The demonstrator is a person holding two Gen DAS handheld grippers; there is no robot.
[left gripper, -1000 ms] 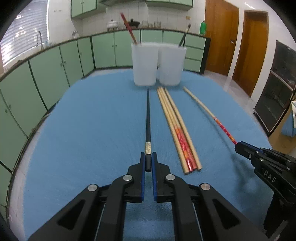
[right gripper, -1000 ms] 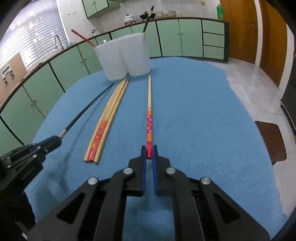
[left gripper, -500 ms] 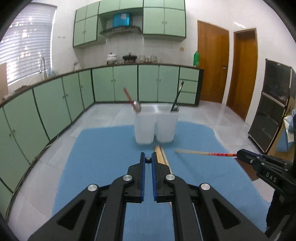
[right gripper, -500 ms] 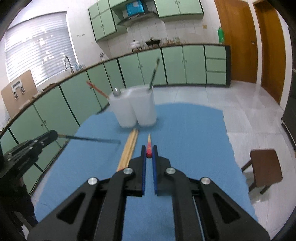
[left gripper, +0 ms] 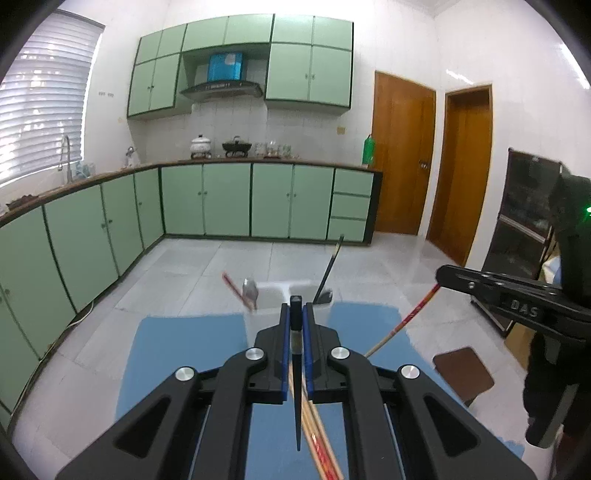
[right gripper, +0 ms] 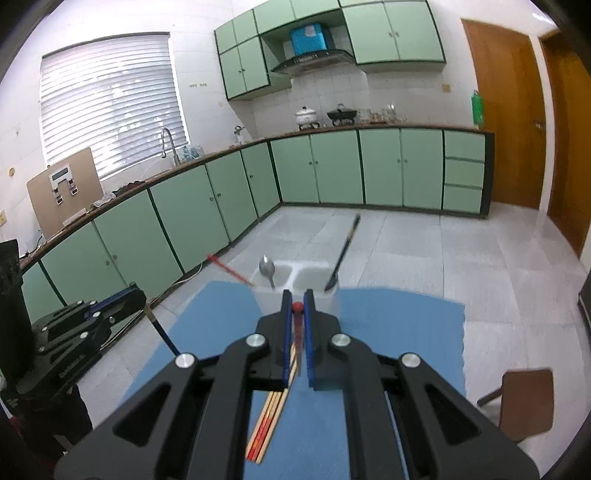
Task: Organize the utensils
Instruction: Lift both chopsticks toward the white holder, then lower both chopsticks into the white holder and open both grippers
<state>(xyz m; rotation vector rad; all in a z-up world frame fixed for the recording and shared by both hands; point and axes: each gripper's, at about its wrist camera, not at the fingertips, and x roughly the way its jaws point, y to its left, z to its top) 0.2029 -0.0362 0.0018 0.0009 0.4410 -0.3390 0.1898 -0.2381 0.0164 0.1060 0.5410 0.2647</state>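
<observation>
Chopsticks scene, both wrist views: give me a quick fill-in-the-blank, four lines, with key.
1. The left gripper is shut on a ____ chopstick.
2. The right gripper holds a chopstick whose gripped end is ____.
3. The loose chopsticks lie on a ____ mat.
4. The white holder has ____ compartments.

Missing words: black; red; blue; two

Green base cabinets (left gripper: 229, 199) run along the walls, wall cabinets (right gripper: 395, 33) above. Range hood (left gripper: 221, 88) with blue box (right gripper: 309, 34) on top. White pot (left gripper: 201, 144), black wok (right gripper: 341, 113), faucet (right gripper: 168, 142), window blinds (right gripper: 110, 99), wooden doors (left gripper: 402, 155), brown stool (right gripper: 524, 400).
</observation>
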